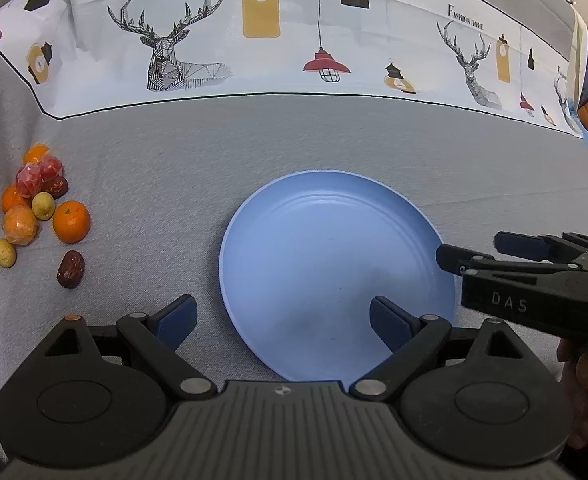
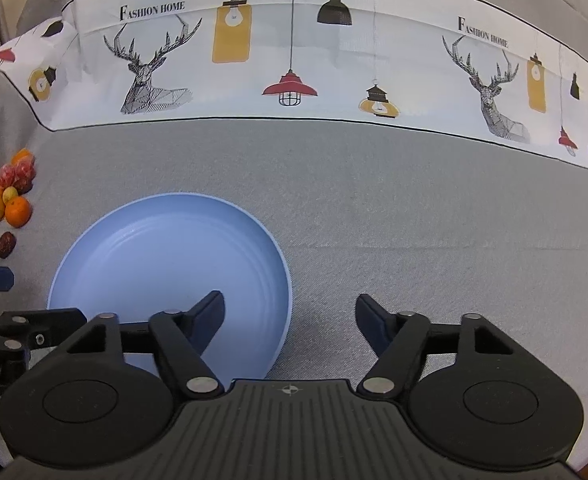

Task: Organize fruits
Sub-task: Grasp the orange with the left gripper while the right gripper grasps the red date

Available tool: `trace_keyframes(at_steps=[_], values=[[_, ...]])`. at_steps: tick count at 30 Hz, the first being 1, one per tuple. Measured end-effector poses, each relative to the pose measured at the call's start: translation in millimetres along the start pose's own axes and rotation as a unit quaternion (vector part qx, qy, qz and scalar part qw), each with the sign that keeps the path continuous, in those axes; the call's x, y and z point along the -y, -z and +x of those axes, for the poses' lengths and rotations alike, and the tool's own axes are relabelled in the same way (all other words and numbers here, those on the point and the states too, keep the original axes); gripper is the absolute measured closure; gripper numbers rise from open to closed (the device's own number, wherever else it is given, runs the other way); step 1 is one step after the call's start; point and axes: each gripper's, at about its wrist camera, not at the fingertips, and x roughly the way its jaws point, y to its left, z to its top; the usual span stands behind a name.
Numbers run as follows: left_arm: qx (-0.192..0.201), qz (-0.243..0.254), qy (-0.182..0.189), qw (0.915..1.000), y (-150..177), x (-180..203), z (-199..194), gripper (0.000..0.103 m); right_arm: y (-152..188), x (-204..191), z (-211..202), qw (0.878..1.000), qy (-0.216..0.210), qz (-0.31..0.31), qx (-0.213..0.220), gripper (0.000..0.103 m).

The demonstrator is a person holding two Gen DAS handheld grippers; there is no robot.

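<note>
Both grippers hang over the grey cloth (image 2: 413, 208), jaws spread and nothing between the pads. Left gripper (image 1: 282, 320) is wide apart, its right finger over the near edge of the plate (image 1: 333, 232), its left finger over bare cloth. Right gripper (image 2: 290, 320) is parted too, straddling the plate's right rim: left finger above the plate (image 2: 166, 248), right finger above cloth. From the left camera, that right gripper (image 1: 469, 252) pokes in from the right, tips at the plate's edge, with a hand (image 1: 581, 380) gripping it below.

Plate is blue, round, sitting flat and holding nothing.

Now out to the left, well apart from the plate: the fruit (image 1: 38, 204), all in a loose cluster on the cloth. Nearest the plate, a bare orange (image 1: 71, 221). Just below it, on its own, a dark red date (image 1: 70, 269). Small yellow ones, wrapped oranges and wrapped red fruits bunch behind, touching.

Beyond, a white printed cloth (image 1: 278, 56) with deer and lamps runs across the back.
</note>
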Motion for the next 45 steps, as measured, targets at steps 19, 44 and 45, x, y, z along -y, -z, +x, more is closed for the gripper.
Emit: trace_keyframes(at_steps=[19,44,45], values=[[0.091,0.036,-0.053,0.9937,-42.4,-59.8,-56.4,0.081,-11.4,-24.7,-18.4,0.995,-0.089,0.015,0.05,0.078],[0.075,-0.231,-0.104,0.9645,-25.4,-224.9,-21.6,0.081,-21.8,-203.1,-1.6,0.954,-0.253,-0.127,0.103,0.081],[0.077,-0.23,-0.101,0.9649,-26.0,-224.8,-21.7,0.081,-23.1,-207.9,3.1,0.953,-0.256,-0.128,0.1,0.08]])
